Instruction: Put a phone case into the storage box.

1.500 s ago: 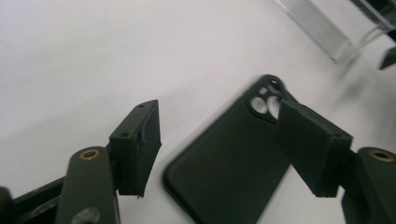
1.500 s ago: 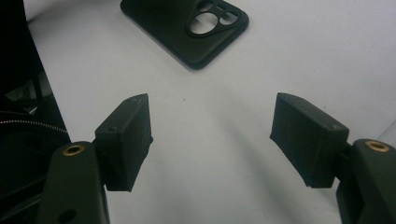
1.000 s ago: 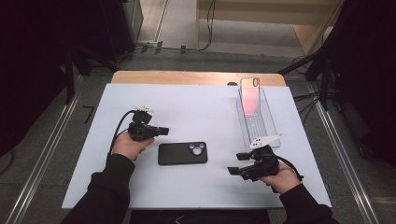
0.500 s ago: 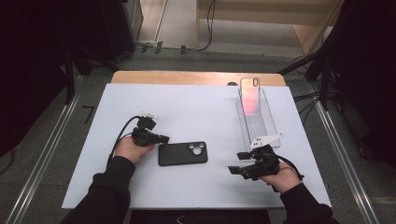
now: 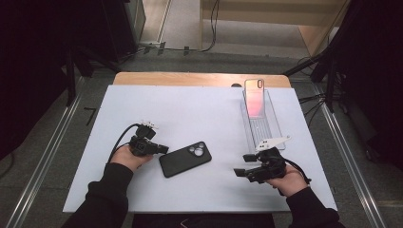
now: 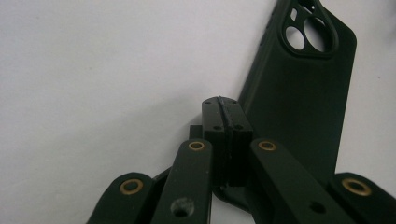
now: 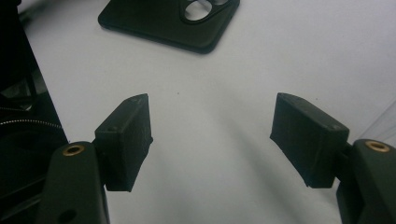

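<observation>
Black rubbery pads pressed flat together mark the left tongs [image 5: 160, 148], which sit at the left of the desk [image 5: 199, 109] in the person's left hand [image 5: 128, 156], with nothing between them. In the left gripper view the joined tips [image 6: 224, 116] lie just beside the long edge of the black phone case [image 6: 303, 107], at its end away from the camera cut-outs; whether they touch it I cannot tell. A cable loops from these tongs back toward the sleeve.

The black phone case [image 5: 185, 158] lies flat on the white desk, near the front and between the 2 hands, set at a slant, with its camera cut-outs toward the right and far side. In the right gripper view its cut-out end [image 7: 187, 18] shows at the top, well apart from that gripper's tips.

To the right, the right tongs [image 5: 240, 172] rest low over the desk in the right hand [image 5: 285, 180], pointing left toward the case. Their 2 pads stand apart with only bare white desk between them [image 7: 210, 135].

Behind the right hand a clear tray [image 5: 271, 123] runs toward the far edge, and a phone with a pinkish back [image 5: 254, 97] leans at its far end.
</observation>
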`<state>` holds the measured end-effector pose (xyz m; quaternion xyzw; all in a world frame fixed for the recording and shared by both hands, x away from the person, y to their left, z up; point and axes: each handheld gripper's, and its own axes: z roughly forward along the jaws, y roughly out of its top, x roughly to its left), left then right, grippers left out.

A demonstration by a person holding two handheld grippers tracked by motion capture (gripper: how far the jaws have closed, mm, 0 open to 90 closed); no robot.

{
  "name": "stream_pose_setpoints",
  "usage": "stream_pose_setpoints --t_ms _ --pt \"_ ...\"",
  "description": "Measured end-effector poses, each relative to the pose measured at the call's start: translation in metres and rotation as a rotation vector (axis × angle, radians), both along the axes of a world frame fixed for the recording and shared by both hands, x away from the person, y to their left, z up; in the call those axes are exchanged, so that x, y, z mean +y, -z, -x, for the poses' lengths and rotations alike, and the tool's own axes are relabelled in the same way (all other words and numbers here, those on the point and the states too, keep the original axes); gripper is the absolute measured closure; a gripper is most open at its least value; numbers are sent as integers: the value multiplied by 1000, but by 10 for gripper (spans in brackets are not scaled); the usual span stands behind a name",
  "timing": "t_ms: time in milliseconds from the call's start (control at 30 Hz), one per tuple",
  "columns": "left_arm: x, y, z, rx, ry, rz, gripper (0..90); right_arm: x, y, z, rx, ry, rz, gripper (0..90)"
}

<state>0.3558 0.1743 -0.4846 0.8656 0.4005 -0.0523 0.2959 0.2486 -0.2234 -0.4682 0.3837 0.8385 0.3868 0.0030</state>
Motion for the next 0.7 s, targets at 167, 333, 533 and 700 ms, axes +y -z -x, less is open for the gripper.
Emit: stream_pose_setpoints --t_ms 167,333,533,700 --pt "2 1 6 10 12 -5 898 -1 -1 1 -3 7 -2 270" --pt "2 1 13 40 21 -6 867 -2 -1 1 -9 11 1 269" --pt "14 -11 11 34 -16 106 724 -3 -2 1 -14 17 -1 268" --pt "20 -21 23 -10 9 204 550 -6 -2 1 -14 24 4 265"
